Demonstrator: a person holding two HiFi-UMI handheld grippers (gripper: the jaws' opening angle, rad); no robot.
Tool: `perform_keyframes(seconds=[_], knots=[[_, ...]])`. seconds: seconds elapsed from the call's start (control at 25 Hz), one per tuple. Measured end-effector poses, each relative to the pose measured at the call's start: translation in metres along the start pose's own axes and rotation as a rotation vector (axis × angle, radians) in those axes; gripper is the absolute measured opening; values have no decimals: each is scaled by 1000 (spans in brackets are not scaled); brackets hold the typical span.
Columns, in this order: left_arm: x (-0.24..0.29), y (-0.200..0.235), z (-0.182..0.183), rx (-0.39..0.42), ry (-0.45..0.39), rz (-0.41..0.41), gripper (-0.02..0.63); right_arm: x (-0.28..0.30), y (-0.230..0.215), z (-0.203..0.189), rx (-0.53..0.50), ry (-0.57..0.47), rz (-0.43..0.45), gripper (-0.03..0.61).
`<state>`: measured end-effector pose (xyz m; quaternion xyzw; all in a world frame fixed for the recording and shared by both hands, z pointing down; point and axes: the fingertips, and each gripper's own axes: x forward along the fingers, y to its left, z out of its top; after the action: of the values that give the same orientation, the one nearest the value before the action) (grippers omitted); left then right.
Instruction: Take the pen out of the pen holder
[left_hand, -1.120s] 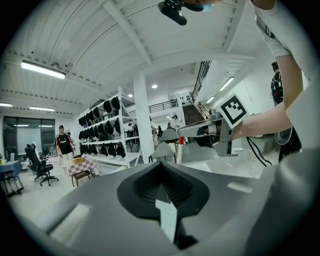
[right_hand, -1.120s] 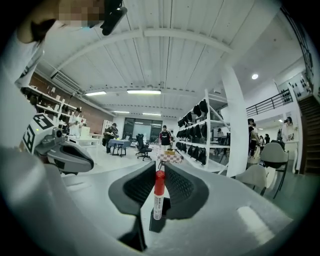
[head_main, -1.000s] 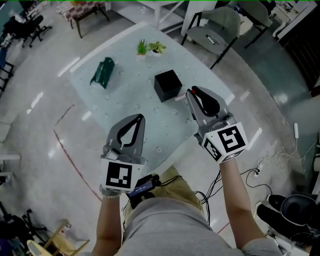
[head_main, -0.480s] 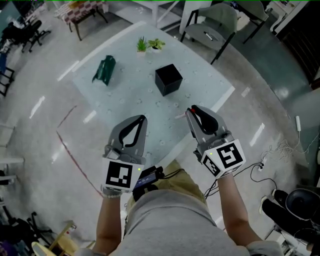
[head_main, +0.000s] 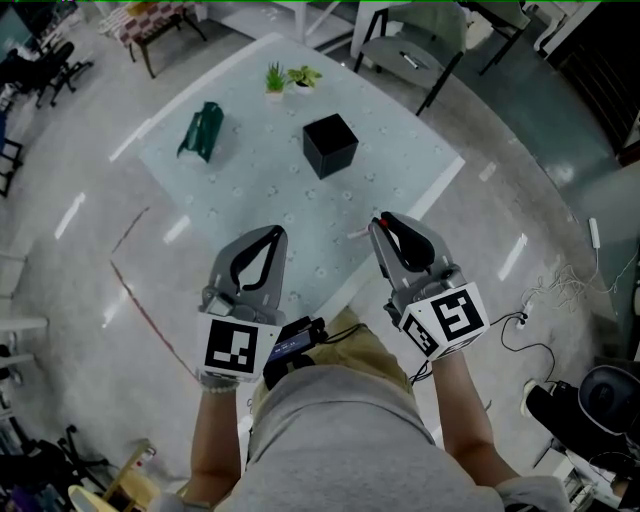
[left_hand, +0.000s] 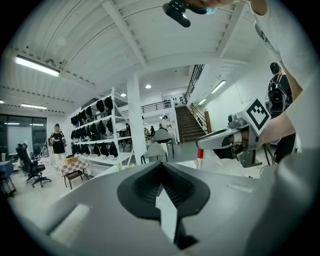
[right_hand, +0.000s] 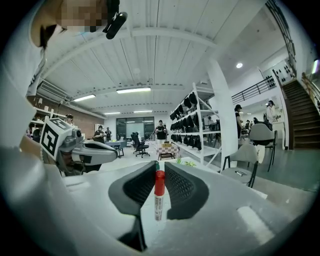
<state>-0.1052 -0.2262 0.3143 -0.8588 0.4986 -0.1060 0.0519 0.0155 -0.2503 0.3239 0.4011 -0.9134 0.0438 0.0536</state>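
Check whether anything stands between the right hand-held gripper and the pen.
Nothing does. The right hand-held gripper holds the pen between its jaws, red cap pointing away from the camera. The pen is out of the black pen holder, which stands apart on the table.

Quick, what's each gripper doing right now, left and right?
Left gripper: closed, nothing between its jaws.
Right gripper: closed on a red-capped pen.
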Motion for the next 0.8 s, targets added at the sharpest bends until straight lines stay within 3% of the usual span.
perform_keyframes(seconds=[0.8], knots=[[2,2,-6,-16,5,-2,3,8,5,-1,-1,12,5,55]])
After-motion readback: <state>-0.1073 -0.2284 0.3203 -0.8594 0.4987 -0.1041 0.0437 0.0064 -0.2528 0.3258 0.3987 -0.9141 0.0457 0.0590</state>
